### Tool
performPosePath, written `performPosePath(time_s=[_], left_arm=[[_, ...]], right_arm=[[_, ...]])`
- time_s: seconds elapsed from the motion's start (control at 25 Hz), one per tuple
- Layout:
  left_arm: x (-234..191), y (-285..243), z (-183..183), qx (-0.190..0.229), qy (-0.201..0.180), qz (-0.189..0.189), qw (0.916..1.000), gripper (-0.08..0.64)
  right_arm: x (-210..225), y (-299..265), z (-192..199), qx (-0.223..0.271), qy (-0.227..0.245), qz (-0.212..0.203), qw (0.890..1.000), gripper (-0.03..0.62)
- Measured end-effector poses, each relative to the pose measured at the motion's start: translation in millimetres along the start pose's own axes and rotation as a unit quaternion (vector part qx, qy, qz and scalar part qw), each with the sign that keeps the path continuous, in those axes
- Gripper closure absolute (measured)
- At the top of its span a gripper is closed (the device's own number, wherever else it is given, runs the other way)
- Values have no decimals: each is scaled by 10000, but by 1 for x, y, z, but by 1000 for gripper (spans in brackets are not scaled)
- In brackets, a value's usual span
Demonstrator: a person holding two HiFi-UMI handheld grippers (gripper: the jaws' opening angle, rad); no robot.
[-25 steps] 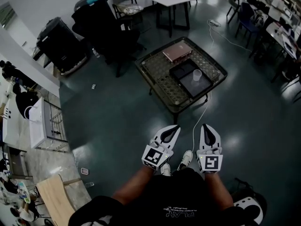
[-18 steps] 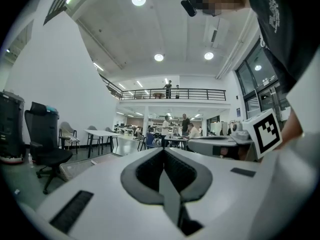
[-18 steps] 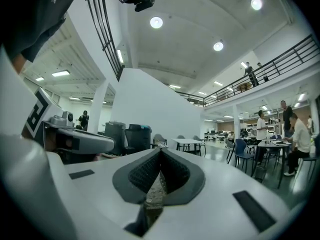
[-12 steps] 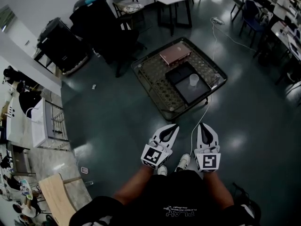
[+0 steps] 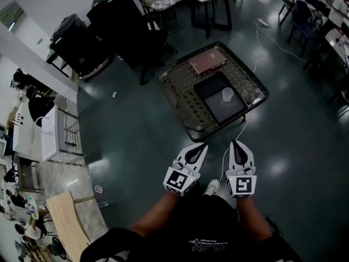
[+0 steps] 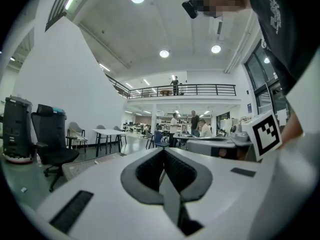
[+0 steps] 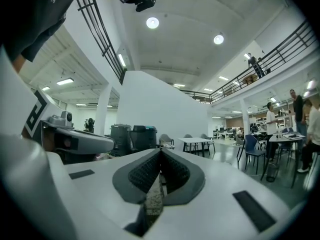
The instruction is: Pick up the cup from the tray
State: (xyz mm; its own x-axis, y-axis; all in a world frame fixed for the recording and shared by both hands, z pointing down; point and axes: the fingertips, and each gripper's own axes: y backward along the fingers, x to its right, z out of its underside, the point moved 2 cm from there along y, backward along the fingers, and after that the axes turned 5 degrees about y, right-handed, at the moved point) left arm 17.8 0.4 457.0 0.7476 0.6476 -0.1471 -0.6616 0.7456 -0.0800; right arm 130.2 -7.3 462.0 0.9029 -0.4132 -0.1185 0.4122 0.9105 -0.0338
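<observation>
Left gripper point(image 5: 203, 145) and right gripper point(image 5: 235, 142) shut, empty

Head view: side by side, both well short of the clear plastic cup point(image 5: 227, 94), upright on the black rectangular tray point(image 5: 210, 86). Left gripper view: jaws together, nothing between. Right gripper view: likewise.

Floor point(image 5: 136, 130) in here is a dark glossy teal with pale glare patches. The low table point(image 5: 182, 91) has a black frame and a greyish-brown top covered in a repeating ring pattern. The tray point(image 5: 210, 86) is flat black, the cup point(image 5: 227, 94) a cloudy see-through white, and the box point(image 5: 207, 61) a dusty pink. Left gripper point(image 5: 204, 145) and right gripper point(image 5: 238, 142) are both white with dark grey pads, and the cube point(image 5: 180, 180) on each wears black-and-white square markers. The person's shirt point(image 5: 202, 228) is black with small white print, the shoe point(image 5: 211, 186) white, and so is the cable point(image 5: 238, 130).
</observation>
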Motion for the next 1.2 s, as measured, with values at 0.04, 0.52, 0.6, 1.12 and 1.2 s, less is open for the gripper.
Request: performPosePath(time_s=[0.04, 0.52, 0.6, 1.12, 1.2], left_arm=[[0, -1, 1, 8, 30, -7, 10000, 551], [-39, -49, -2, 22, 32, -79, 10000, 551], [-48, -61, -1, 12, 41, -48, 10000, 551], [-136, -145, -3, -218, -114, 294, 9993, 551], [-145, -154, 0, -253, -60, 342, 9991, 552]], right_arm=[[0, -3, 2, 3, -28, -9, 10000, 584], [19, -57, 14, -125, -45, -89, 9999, 584], [25, -74, 14, -150, 18, -107, 9998, 584], [44, -171, 36, -633, 64, -7, 9980, 584], [48, -182, 39, -689, 79, 45, 9976, 584]])
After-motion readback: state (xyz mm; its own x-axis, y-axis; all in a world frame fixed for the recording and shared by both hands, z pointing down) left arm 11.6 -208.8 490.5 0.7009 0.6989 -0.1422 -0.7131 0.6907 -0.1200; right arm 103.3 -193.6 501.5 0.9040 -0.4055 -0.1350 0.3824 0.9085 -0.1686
